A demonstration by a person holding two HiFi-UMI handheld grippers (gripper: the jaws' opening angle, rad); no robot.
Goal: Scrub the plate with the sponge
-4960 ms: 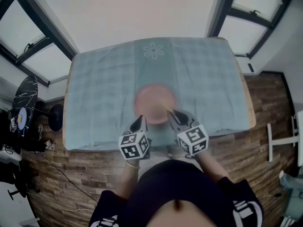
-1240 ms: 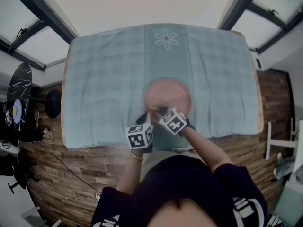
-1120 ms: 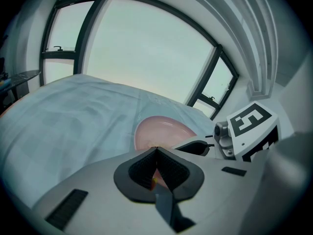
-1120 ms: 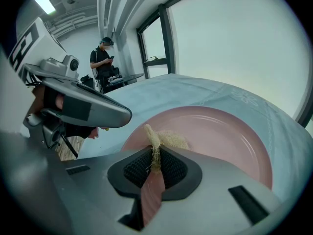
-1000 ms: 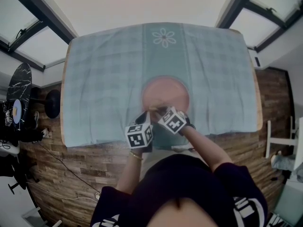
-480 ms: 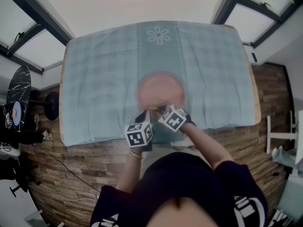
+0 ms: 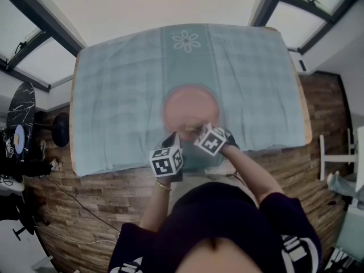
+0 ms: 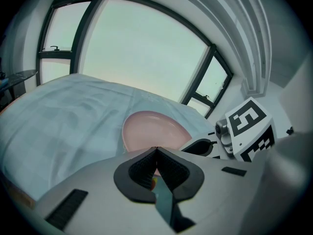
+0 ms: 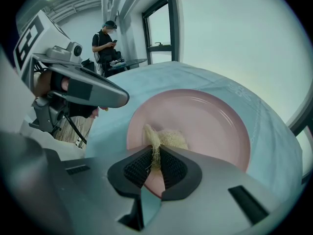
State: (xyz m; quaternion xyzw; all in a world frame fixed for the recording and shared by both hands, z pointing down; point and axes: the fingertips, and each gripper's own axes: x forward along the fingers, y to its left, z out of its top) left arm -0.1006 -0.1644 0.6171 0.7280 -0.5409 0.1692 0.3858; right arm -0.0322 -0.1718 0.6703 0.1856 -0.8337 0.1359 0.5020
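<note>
A pink plate (image 7: 191, 106) lies on the blue checked cloth, near the table's front edge. My left gripper (image 7: 175, 136) is at the plate's near rim; in the left gripper view its jaws (image 8: 155, 153) are closed together with the pink plate (image 8: 152, 130) edge showing between them. My right gripper (image 7: 197, 129) reaches over the plate's near part from the right. In the right gripper view it (image 9: 155, 156) is shut on a pale fibrous sponge (image 9: 165, 138), which rests on the plate (image 9: 210, 119). The left gripper (image 9: 93, 90) shows beside it.
The tablecloth (image 7: 114, 95) covers the table and has a flower motif (image 7: 187, 41) at the far side. A wooden floor (image 7: 85, 209) lies below the front edge. A person (image 9: 104, 39) stands far off in the right gripper view, by a desk.
Five seconds ago both grippers were nearer me and apart. The right gripper has since come onto the plate with the sponge, and in the last second it has slid slightly right.
</note>
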